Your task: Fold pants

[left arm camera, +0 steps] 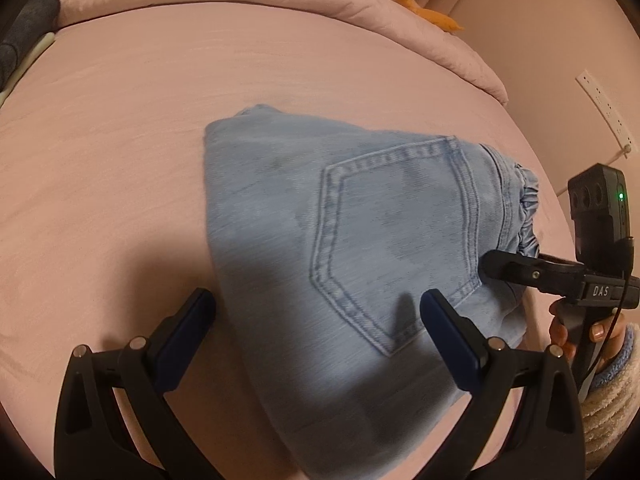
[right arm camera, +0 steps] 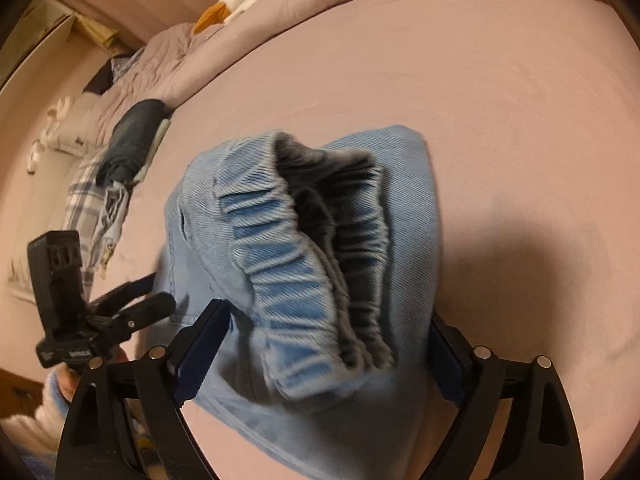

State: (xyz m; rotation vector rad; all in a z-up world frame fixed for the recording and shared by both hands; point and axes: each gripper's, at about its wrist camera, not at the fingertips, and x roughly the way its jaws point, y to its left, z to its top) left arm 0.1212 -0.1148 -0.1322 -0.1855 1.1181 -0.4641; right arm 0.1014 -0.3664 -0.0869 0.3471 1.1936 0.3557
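Your pink bedsheet (left arm camera: pixel 120 128) carries the light-blue denim pants (left arm camera: pixel 304 216), already folded into a compact bundle mid-bed, long axis running from the fold at the left to the gathered elastic waistband (right arm camera: pixel 296 276) at the right. Your right gripper (right arm camera: pixel 324 336) is nearer that waistband, fingers spread wide astride it. Your left gripper (left arm camera: pixel 316 304) gapes empty over the stitched back pocket (left arm camera: pixel 396 236).

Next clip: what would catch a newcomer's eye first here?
The folded light-blue jeans in the middle of the pink bed sheet, back pocket facing up. Then the gathered elastic waistband, which fills the right wrist view, between the open right tool.
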